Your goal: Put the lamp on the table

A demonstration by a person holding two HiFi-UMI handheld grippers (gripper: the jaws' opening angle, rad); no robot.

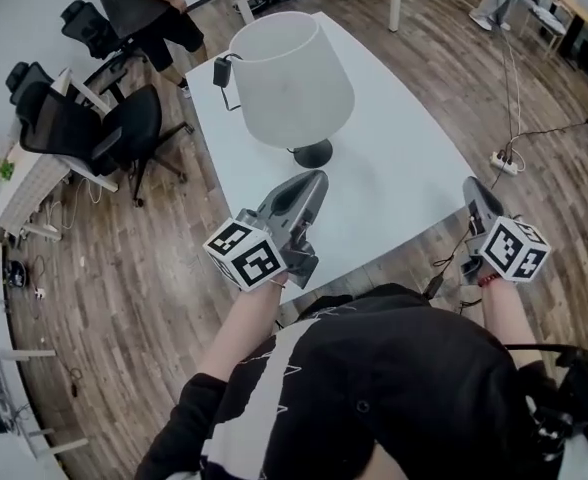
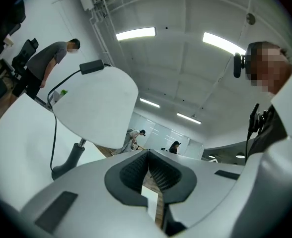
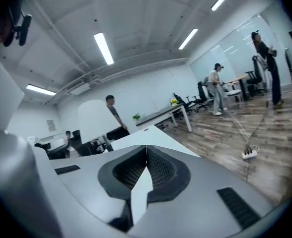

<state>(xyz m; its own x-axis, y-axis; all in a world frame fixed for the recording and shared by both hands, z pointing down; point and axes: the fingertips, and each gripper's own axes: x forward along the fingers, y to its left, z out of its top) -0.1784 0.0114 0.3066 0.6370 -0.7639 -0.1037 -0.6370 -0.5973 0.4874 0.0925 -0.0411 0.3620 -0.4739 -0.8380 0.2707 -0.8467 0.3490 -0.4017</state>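
White lamp (image 1: 292,78), dark base (image 1: 312,153) (upright) on table (image 1: 404,183) | left gripper (image 1: 319,177), right gripper (image 1: 471,184): fingers clenched, empty

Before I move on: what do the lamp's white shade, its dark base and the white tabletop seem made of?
White conical lamp shade: probably fabric or paper, matte, evenly soft with no glare. Dark round lamp base: likely painted metal or plastic, smooth with faint sheen; unclear which. White tabletop: looks like laminate, flat, smooth, uniform.
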